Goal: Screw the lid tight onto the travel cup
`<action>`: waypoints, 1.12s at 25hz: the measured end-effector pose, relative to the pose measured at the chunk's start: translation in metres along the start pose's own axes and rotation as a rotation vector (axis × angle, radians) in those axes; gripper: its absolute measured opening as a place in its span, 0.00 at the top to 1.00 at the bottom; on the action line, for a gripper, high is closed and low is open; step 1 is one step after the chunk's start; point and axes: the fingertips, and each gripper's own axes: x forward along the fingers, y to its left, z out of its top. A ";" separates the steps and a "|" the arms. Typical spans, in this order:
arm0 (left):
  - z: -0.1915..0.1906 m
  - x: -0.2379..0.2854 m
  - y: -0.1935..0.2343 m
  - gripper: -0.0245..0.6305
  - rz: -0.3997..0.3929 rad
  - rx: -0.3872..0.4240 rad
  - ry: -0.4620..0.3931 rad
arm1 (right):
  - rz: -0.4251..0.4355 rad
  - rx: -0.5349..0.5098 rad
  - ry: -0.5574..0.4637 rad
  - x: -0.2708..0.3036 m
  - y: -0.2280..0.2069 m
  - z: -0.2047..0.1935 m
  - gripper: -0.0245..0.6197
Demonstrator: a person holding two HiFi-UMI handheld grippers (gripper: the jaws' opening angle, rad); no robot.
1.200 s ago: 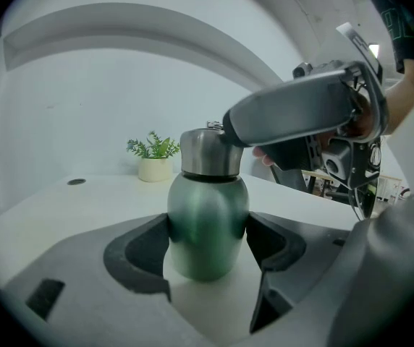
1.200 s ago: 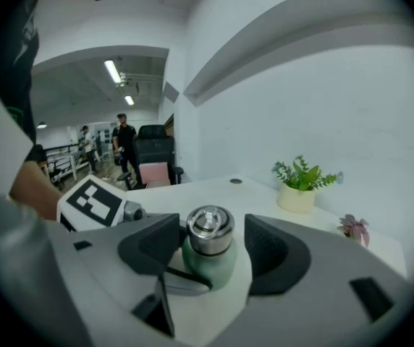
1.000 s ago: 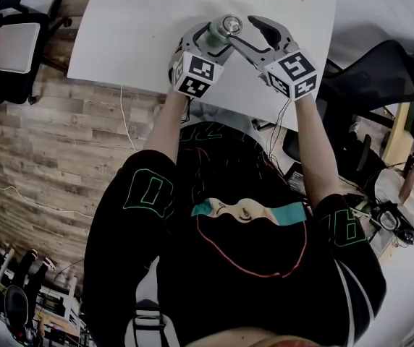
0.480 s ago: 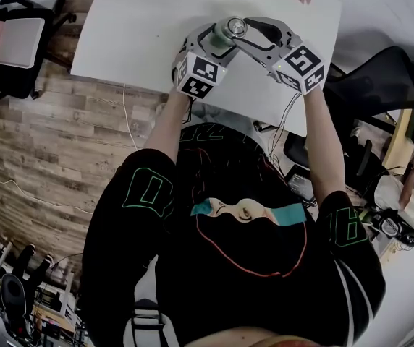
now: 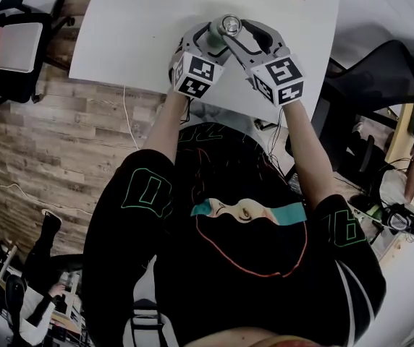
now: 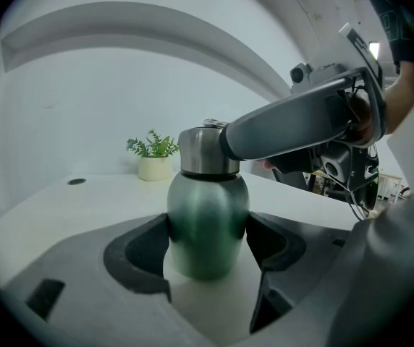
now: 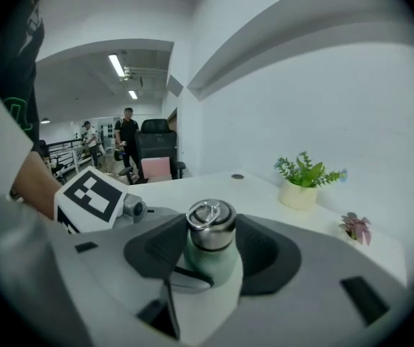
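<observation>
Claws are both gripping over the tabletop (image 5: 134, 35). The left claw (image 6: 208, 238) is clamping the travel cup (image 6: 207, 215) by its body; the right claw (image 7: 210, 246) is squeezing the lid (image 7: 210, 226).

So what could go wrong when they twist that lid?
1. The right gripper holds only the smooth steel lid, so its pads might slip round it instead of turning it.
2. The left gripper pinches the rounded green travel cup from just two sides, so the cup could spin along with the lid, and the lid might not get tight.
</observation>
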 end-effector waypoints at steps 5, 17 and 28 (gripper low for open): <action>-0.001 -0.001 0.001 0.44 0.011 0.000 0.000 | -0.151 0.055 -0.005 0.000 0.001 -0.001 0.63; 0.000 0.000 0.000 0.44 0.017 -0.003 0.003 | -0.196 0.013 0.009 -0.001 0.001 0.004 0.60; 0.001 0.002 0.000 0.44 0.011 -0.012 0.002 | 0.128 -0.093 -0.006 -0.012 -0.006 0.015 0.54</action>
